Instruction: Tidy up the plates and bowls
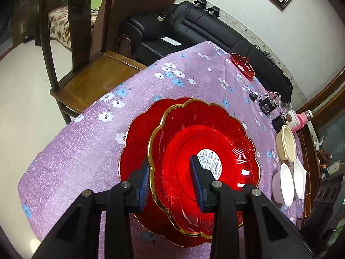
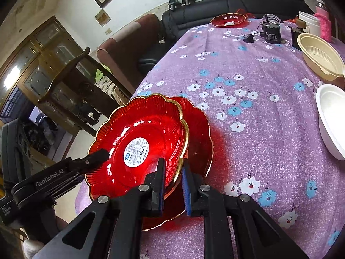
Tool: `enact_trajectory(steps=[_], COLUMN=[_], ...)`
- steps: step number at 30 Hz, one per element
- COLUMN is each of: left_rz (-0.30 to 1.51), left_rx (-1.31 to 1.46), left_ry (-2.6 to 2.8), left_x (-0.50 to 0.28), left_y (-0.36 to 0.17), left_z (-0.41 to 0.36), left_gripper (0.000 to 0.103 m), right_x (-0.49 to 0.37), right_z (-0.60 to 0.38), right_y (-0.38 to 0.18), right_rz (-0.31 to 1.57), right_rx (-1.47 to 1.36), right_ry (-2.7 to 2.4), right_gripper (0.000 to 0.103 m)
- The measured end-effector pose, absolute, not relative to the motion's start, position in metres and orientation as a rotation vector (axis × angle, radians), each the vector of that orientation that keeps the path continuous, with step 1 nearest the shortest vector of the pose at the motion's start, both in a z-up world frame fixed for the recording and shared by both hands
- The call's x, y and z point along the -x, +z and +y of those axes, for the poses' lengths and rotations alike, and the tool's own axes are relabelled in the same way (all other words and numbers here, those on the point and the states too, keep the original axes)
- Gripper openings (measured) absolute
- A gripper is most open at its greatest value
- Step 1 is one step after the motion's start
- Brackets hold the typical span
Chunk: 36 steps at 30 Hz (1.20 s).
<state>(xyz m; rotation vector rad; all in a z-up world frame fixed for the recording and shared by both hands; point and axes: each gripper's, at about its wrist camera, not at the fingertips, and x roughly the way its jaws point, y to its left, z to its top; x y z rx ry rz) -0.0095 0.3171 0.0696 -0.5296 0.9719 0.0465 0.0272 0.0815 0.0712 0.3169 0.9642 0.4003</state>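
Note:
A red scalloped plate [image 1: 194, 133] [image 2: 142, 125] with a gold rim and a white label is held tilted by both grippers. It hangs over a second red plate [image 1: 135, 142] [image 2: 200, 133] that lies on the purple floral tablecloth [image 1: 86, 155]; I cannot tell whether the two touch. My left gripper [image 1: 170, 166] is shut on the upper plate's near rim, one pad inside, one outside. My right gripper [image 2: 173, 164] is shut on the opposite rim. In the right wrist view one finger [image 2: 98, 155] of the left gripper lies on the rim.
A small red dish [image 1: 242, 64] [image 2: 228, 19] sits at the table's far end. A beige bowl [image 1: 286, 142] [image 2: 319, 58], white bowls [image 1: 284, 183] [image 2: 332, 120], a black adapter [image 2: 271, 33] and a pink bottle [image 2: 322, 21] line one side. A wooden chair [image 1: 92, 75] stands beside the table edge.

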Motion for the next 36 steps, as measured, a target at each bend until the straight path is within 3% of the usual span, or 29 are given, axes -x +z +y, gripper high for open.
enact_trajectory(steps=[2,4,6,8,16,21,27,31,36], left_rz=[0.968,0.957,0.938,0.920,0.803,0.641,0.514,0.503,0.527], left_rx=[0.533,0.527,0.520,0.512,0.464,0.367,0.227,0.166,0.128], left_ry=[0.039,0.041,0.047,0.054,0.087,0.115,0.096,0.058,0.031], left_x=[0.011,0.013,0.016,0.019,0.049,0.088,0.114,0.118,0.116], left_y=[0.071,0.073,0.076,0.080,0.111,0.142,0.165,0.171,0.170], left_z=[0.317,0.316,0.314,0.314,0.309,0.281,0.230,0.202,0.173], left_gripper=[0.038,0.042,0.049,0.055,0.056,0.073,0.086,0.087,0.088], right_x=[-0.027,-0.027,-0.024,-0.022,-0.008,0.014,0.055,0.078,0.071], right_z=[0.082,0.083,0.083,0.085,0.073,0.051,0.020,-0.013,-0.052], right_y=[0.071,0.070,0.071,0.072,0.085,0.103,0.126,0.138,0.146], right_rz=[0.968,0.967,0.945,0.928,0.855,0.747,0.494,0.305,0.326], right_rx=[-0.318,-0.325,-0.322,-0.305,-0.267,-0.232,-0.145,-0.141,-0.108], right_ry=[0.407,0.424,0.423,0.415,0.391,0.354,0.217,0.139,0.083], right_gripper=[0.021,0.041,0.052,0.054,0.059,0.059,0.073,0.093,0.094])
